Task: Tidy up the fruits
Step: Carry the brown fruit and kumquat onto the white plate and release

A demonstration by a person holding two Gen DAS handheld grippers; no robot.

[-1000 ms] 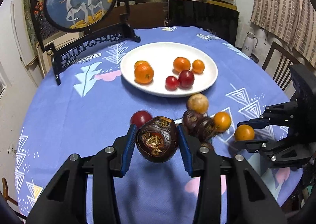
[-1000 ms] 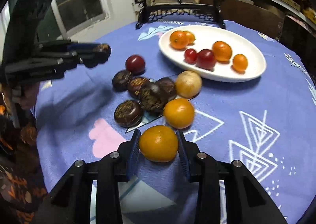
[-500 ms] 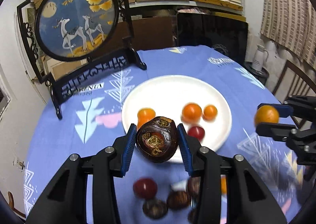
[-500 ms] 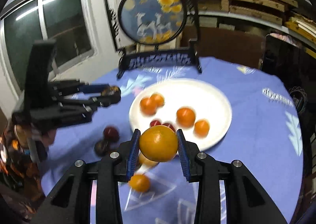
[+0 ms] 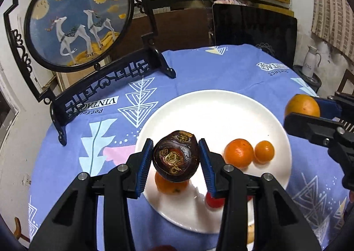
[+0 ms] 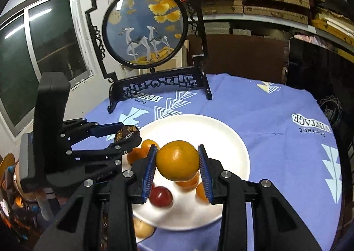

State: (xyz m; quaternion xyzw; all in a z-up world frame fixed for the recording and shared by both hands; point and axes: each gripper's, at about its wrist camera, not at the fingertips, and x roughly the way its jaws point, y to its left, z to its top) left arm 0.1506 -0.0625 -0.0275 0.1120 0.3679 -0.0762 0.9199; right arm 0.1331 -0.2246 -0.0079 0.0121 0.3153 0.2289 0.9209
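My left gripper (image 5: 176,158) is shut on a dark brown wrinkled fruit (image 5: 176,155) and holds it above the near left part of the white plate (image 5: 210,107). My right gripper (image 6: 178,162) is shut on an orange (image 6: 178,160) and holds it above the plate (image 6: 221,131). The orange also shows at the right edge of the left wrist view (image 5: 302,104). The dark fruit shows in the right wrist view (image 6: 126,134). On the plate lie oranges (image 5: 239,152), a small orange (image 5: 264,150) and red fruits (image 6: 161,195).
A black-framed round deer screen (image 5: 77,14) stands at the table's far left on the blue cloth (image 5: 221,69). A pale fruit (image 6: 141,228) lies on the cloth near the plate's front edge. Shelves and a dark chair back stand behind the table.
Both grippers rose from the loose fruits on the cloth and moved forward over the plate, each still holding its fruit.
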